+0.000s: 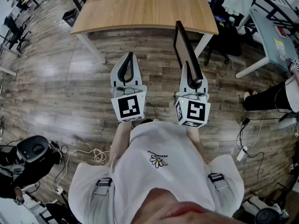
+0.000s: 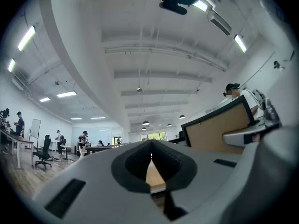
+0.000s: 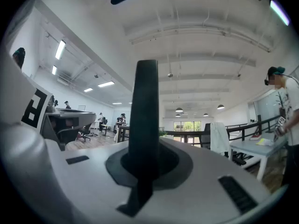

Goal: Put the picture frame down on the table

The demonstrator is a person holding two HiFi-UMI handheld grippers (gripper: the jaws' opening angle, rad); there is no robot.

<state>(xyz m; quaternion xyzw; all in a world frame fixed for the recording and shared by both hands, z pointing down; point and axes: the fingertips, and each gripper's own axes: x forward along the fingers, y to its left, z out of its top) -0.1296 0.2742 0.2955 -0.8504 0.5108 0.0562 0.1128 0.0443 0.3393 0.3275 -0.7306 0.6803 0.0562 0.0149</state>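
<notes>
Big open office w/ a dark wood-plank floor (image 1: 56,92). A light wooden table (image 1: 140,8) stands ahead of the person, its top bare. A grey table (image 1: 268,29) is at the right edge, and beside it a seated person's legs (image 1: 271,99).

The picture frame (image 1: 184,43) is up in the air, not on the table. From the head view it is edge-on and tilted, its far end over the table's near edge. The right gripper (image 1: 188,71) has its jaws clamped on the frame's lower part. The left gripper (image 1: 128,59) is just beside it, apart from the frame, jaws together w/ nothing between.

Left gripper view only: the frame's brown back w/ black border (image 2: 217,129), and people at desks (image 2: 84,139) far at the left. The left gripper (image 2: 151,154) tips meet, and a bit of table wood (image 2: 154,176) shows through the slit below.

Right gripper view only: the frame as an upright dark bar (image 3: 144,106) in the right gripper (image 3: 145,148), plus a standing person w/ a cap (image 3: 286,106) and a white cloth (image 3: 217,136) over a chair.
</notes>
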